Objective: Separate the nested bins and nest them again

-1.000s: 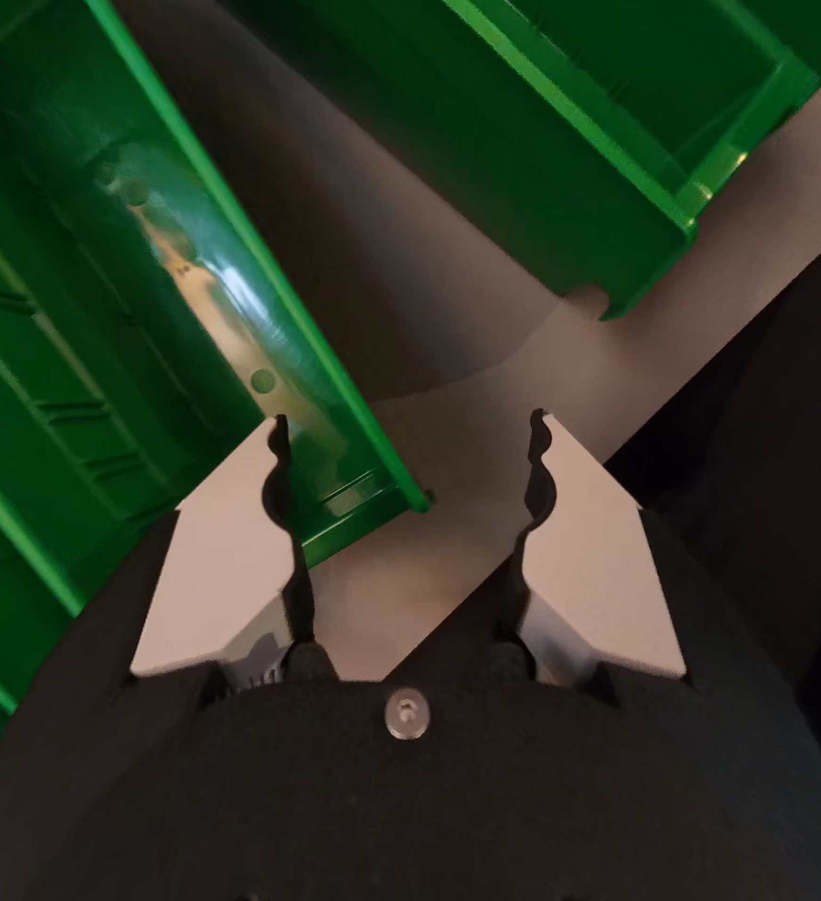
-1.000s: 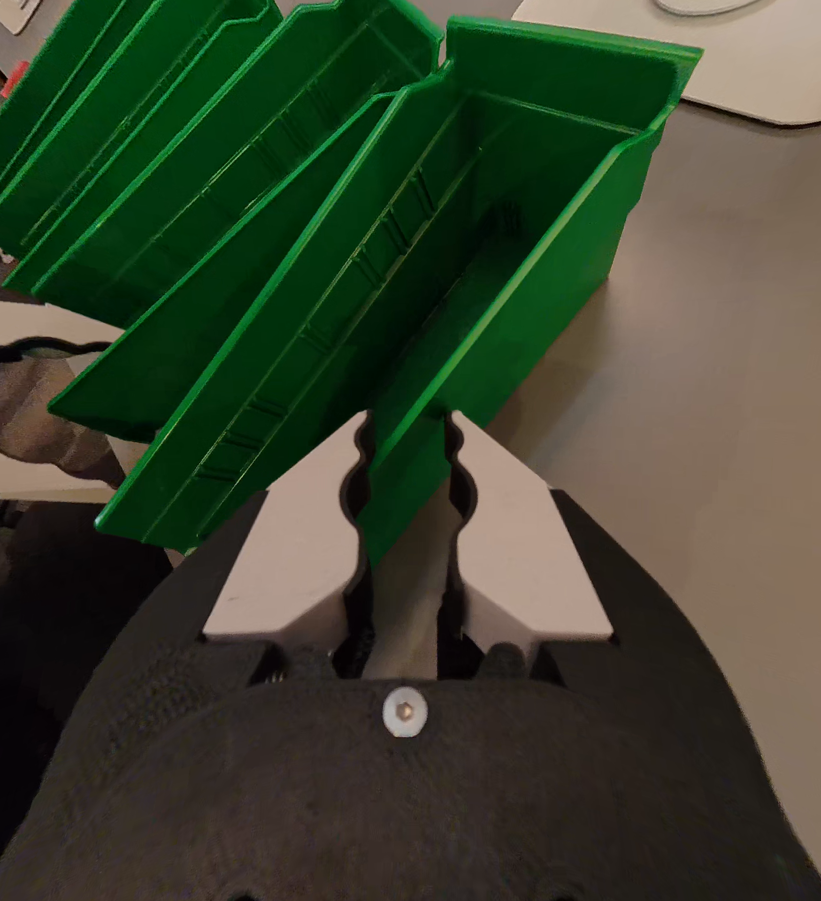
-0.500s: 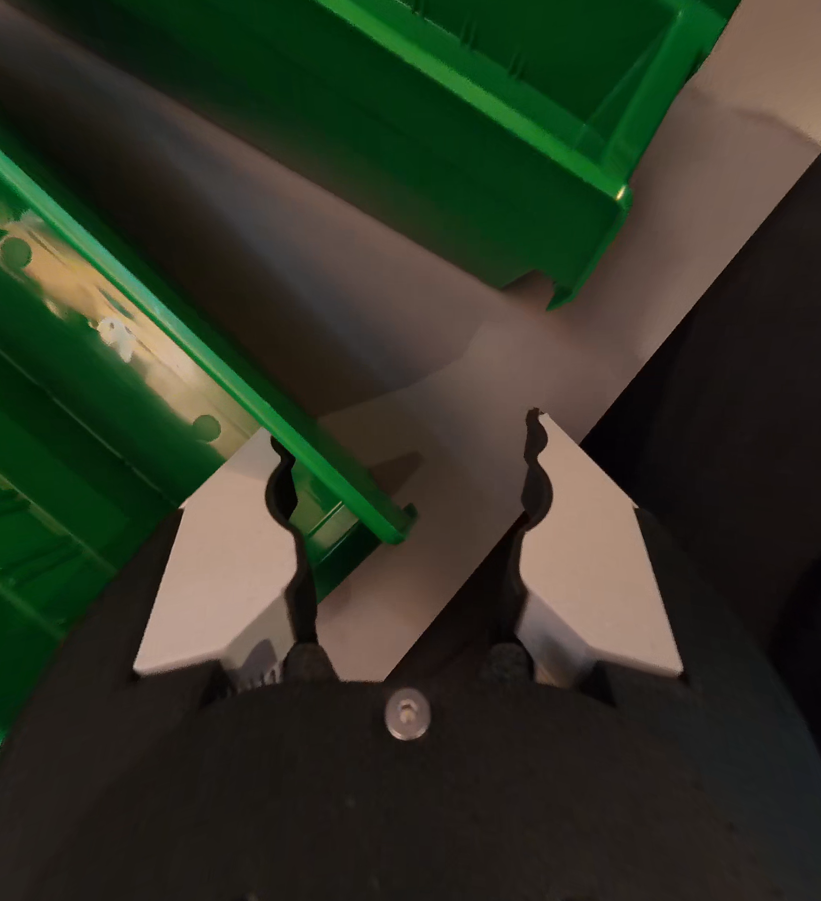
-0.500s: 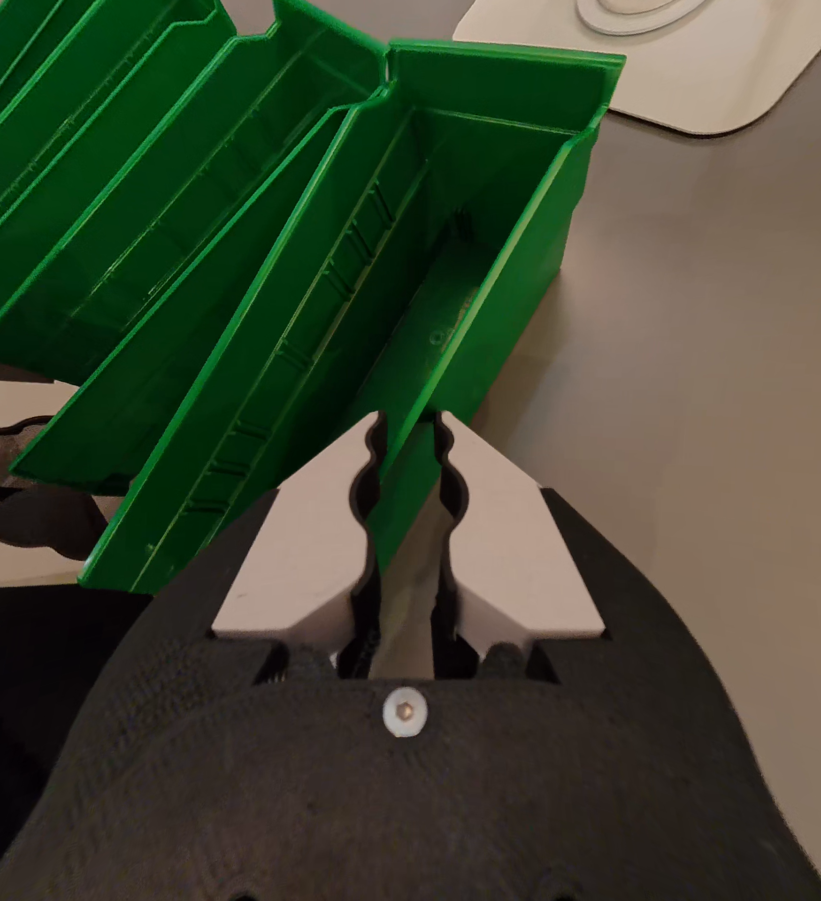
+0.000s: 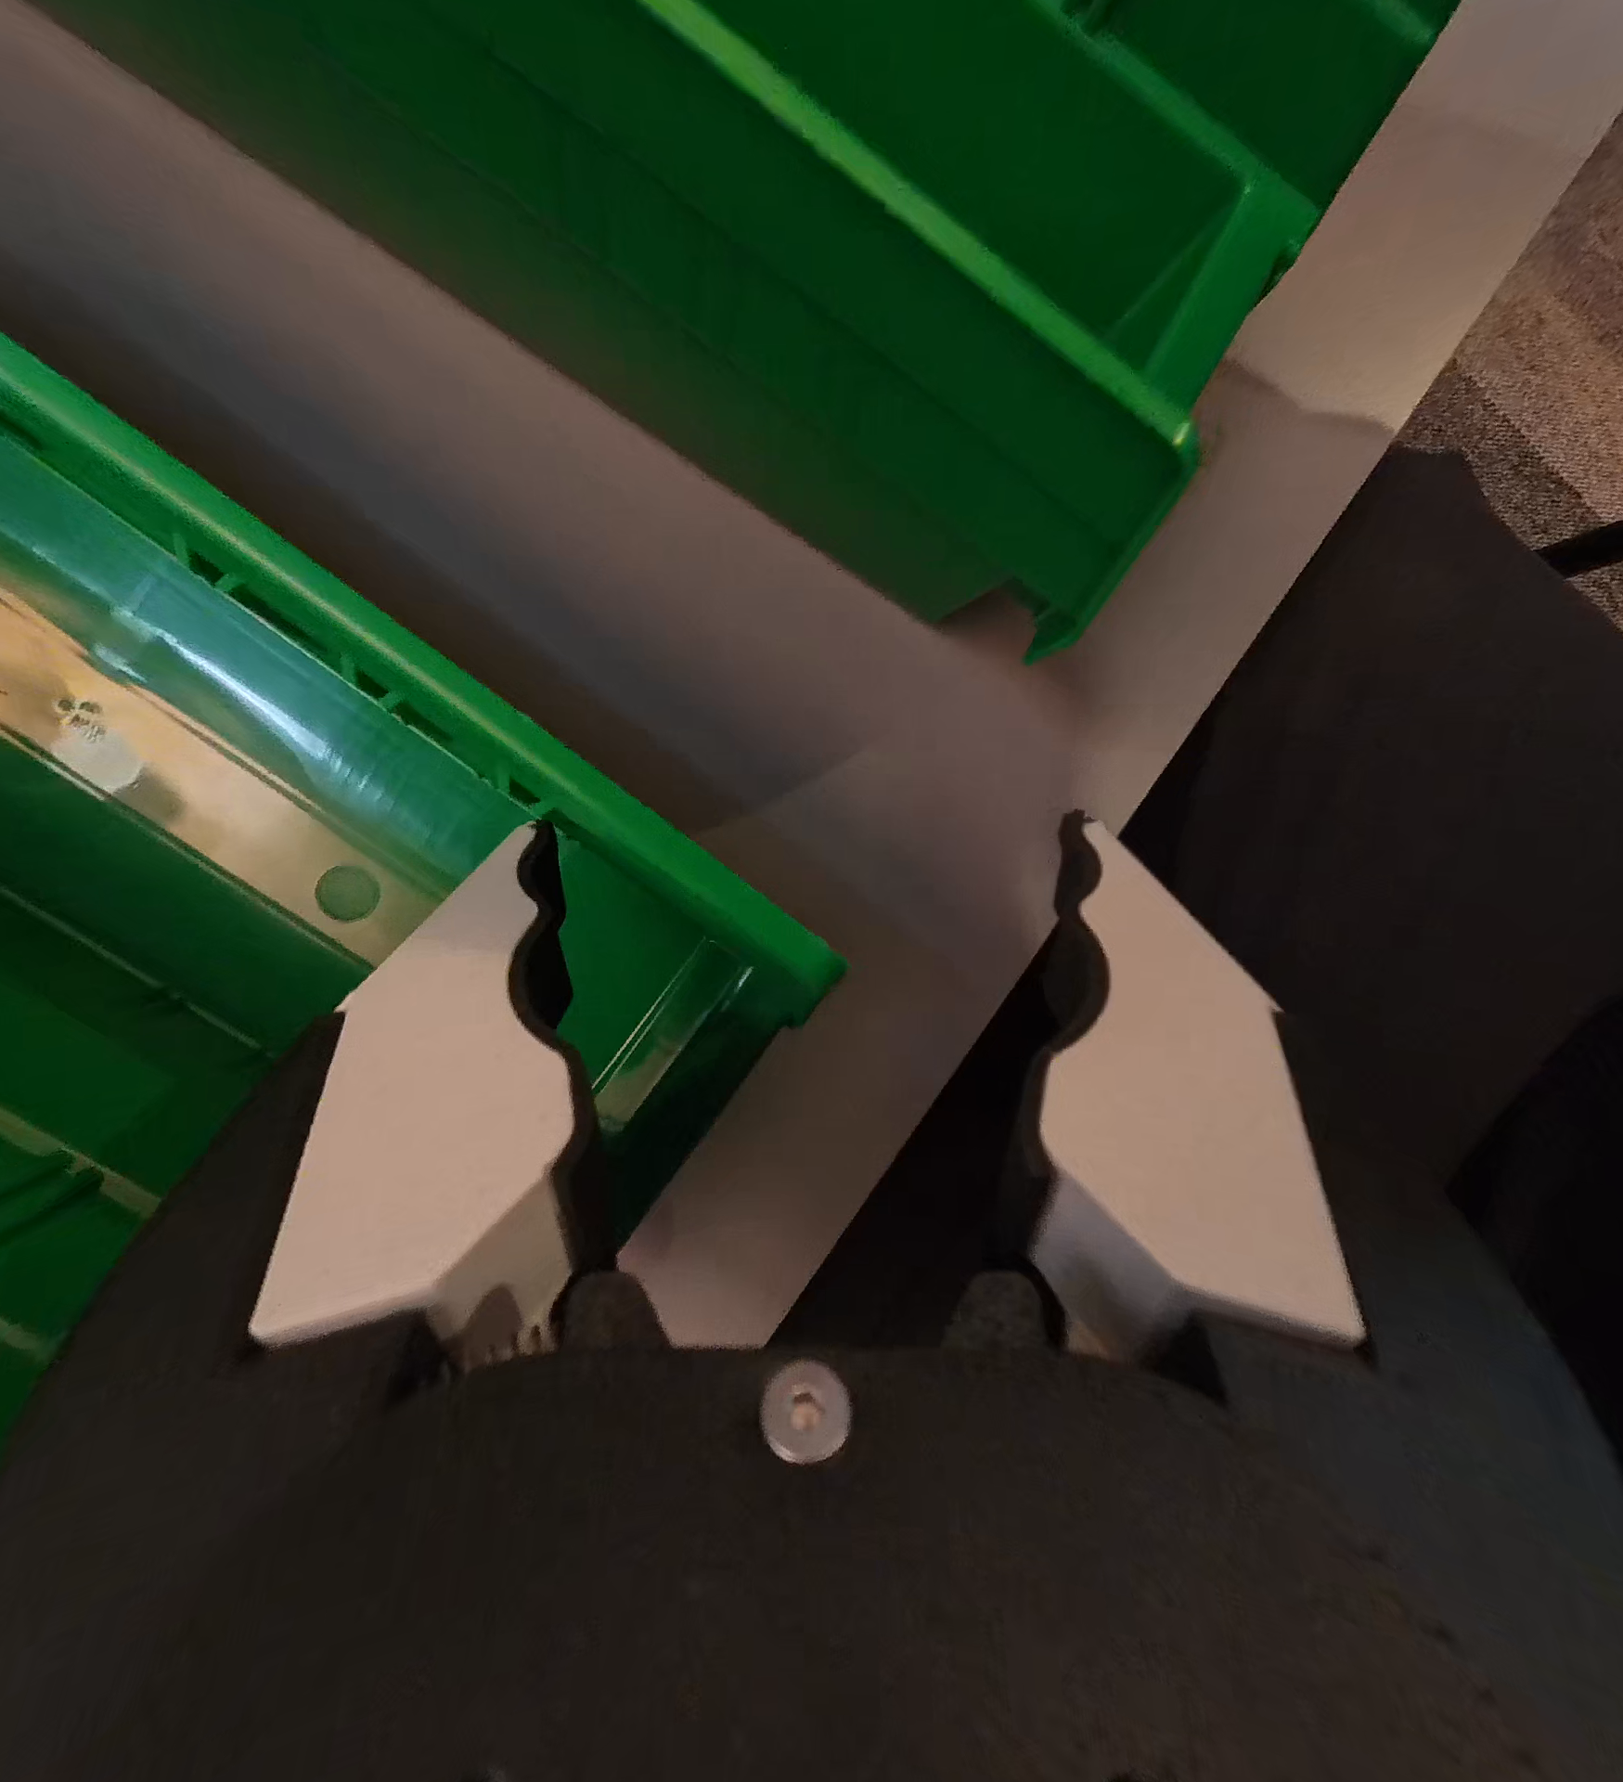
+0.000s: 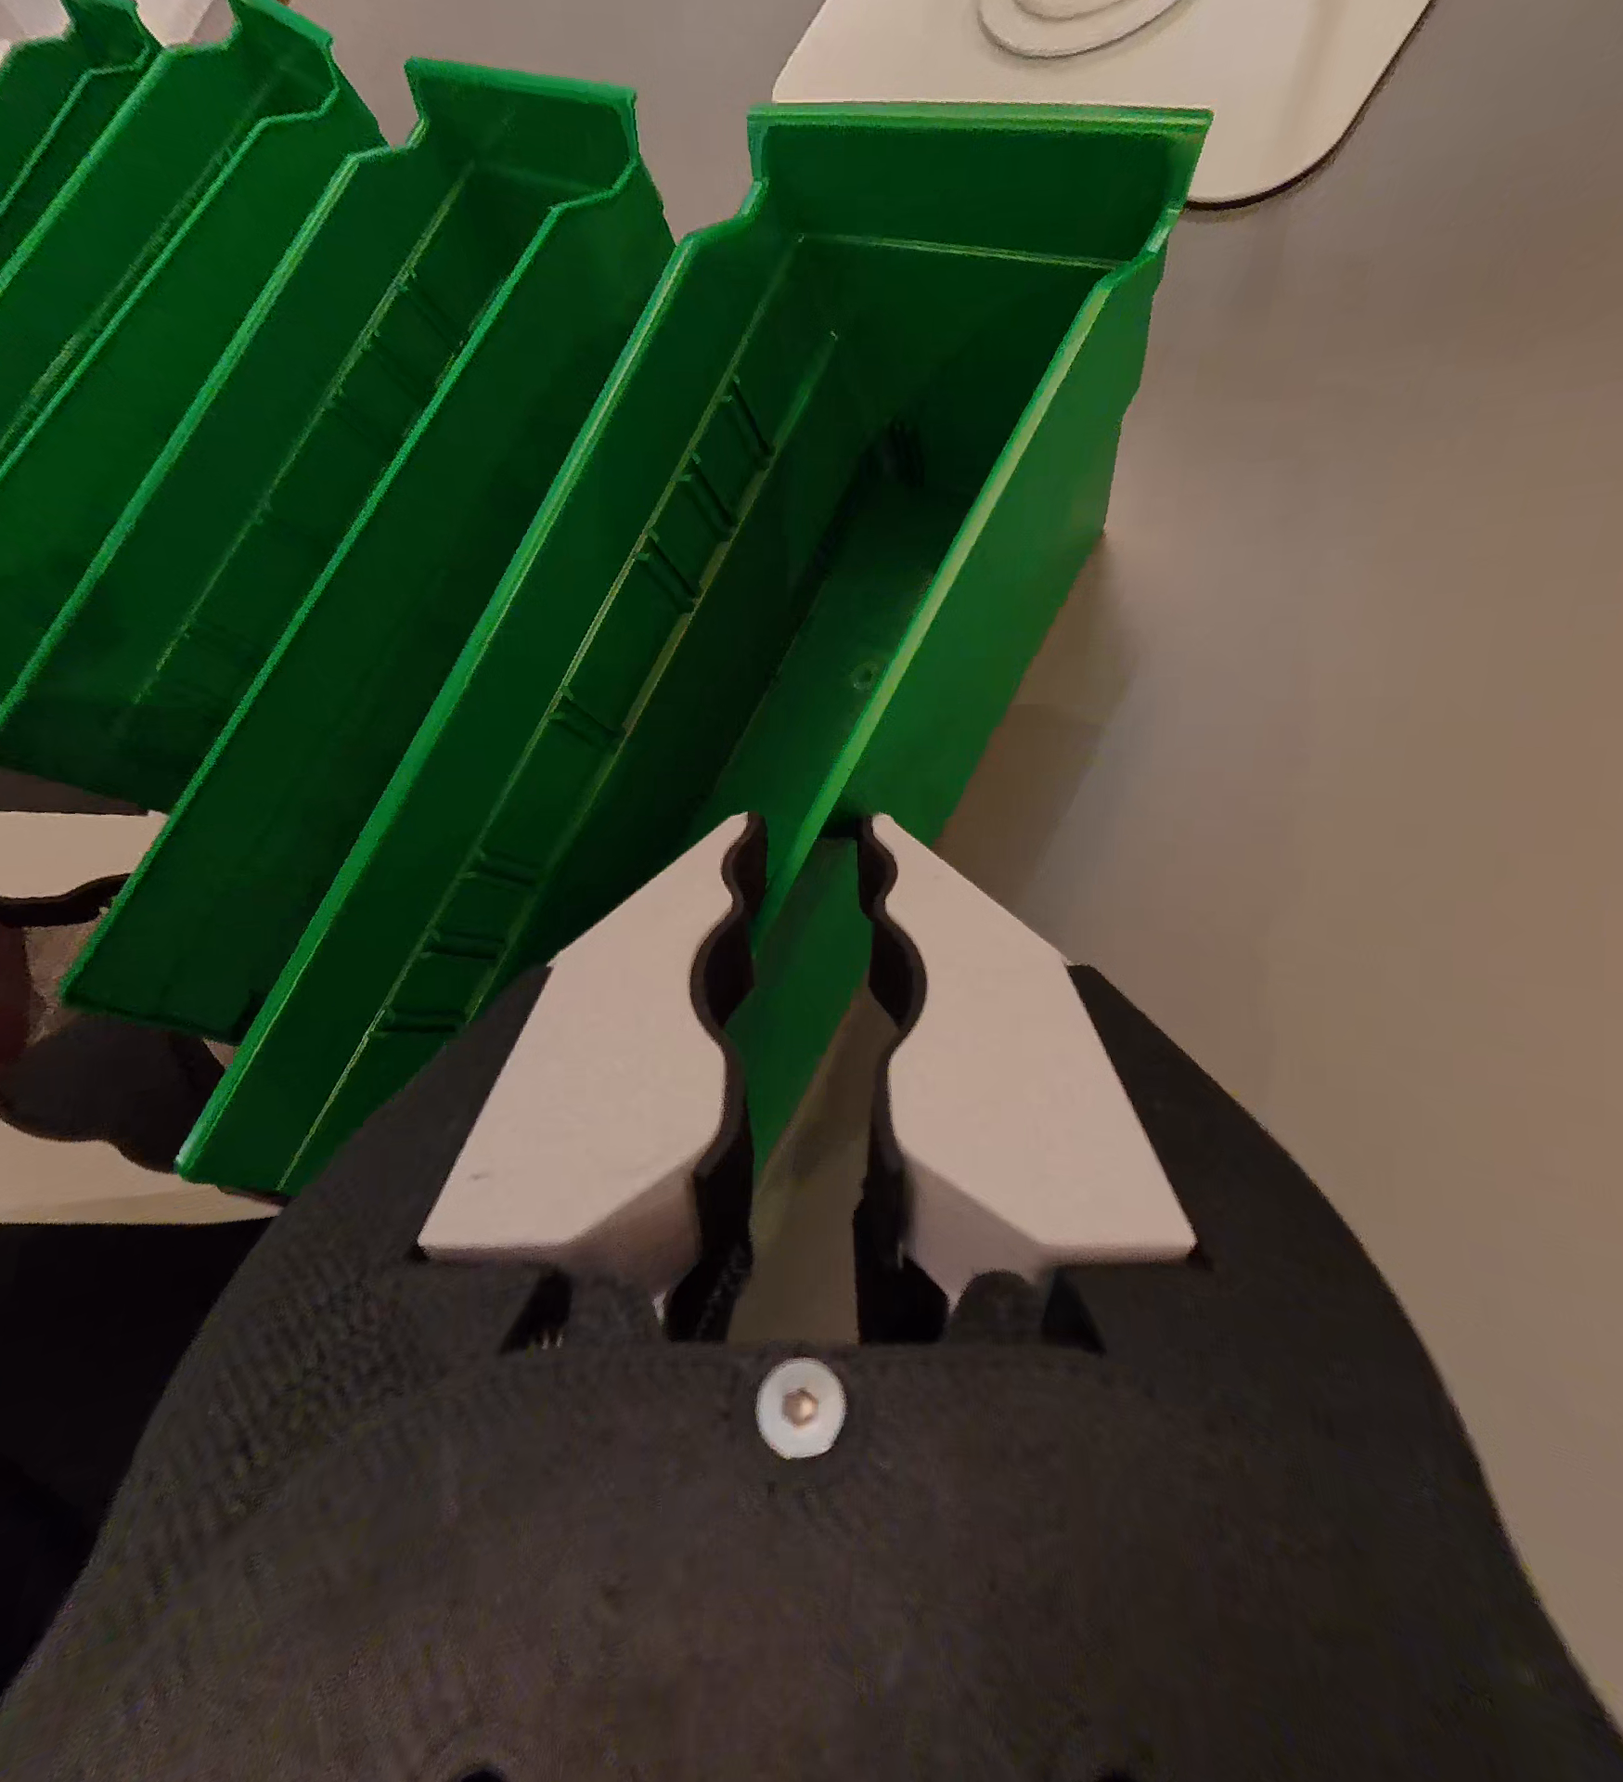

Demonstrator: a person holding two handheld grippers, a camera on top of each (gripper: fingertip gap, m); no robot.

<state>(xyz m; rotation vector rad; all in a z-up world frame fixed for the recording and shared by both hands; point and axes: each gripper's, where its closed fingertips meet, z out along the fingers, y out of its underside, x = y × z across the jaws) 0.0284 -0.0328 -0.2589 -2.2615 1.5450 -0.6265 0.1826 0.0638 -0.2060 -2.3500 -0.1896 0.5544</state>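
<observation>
A: Right wrist view first: what do we have between the fingers?

B: Our right gripper (image 6: 812, 829) is pinched narrow on the right side wall of the nearest green bin (image 6: 894, 405). The wall's near end runs down into the gap between the two pale fingers (image 6: 595, 1080).

A: Which way does that bin lie?

B: Its long axis runs from about 7 o'clock near us to 1 o'clock, where its tall end wall stands. The open top faces up toward us. It sits on the grey table (image 6: 1415, 771).

A: And the others?

B: A second green bin (image 6: 460, 415) lies just beside it at 10 o'clock, long axis nearly parallel, and more green bins (image 6: 84, 318) fan out beyond that toward 11 o'clock. A white pad (image 6: 1270, 106) lies on the table at 1 o'clock, past the held bin's far end.

A: Left wrist view?

B: Our left gripper (image 5: 807, 829) stands wide apart and holds nothing. The corner of a green bin (image 5: 672, 916) pokes between the fingers, close against the left finger (image 5: 441, 1090); we cannot tell if they touch. That bin stretches away toward 10 o'clock. Another green bin (image 5: 836, 337) crosses the top from 11 to 2 o'clock, apart from the first, with bare table (image 5: 518, 540) between them.
</observation>
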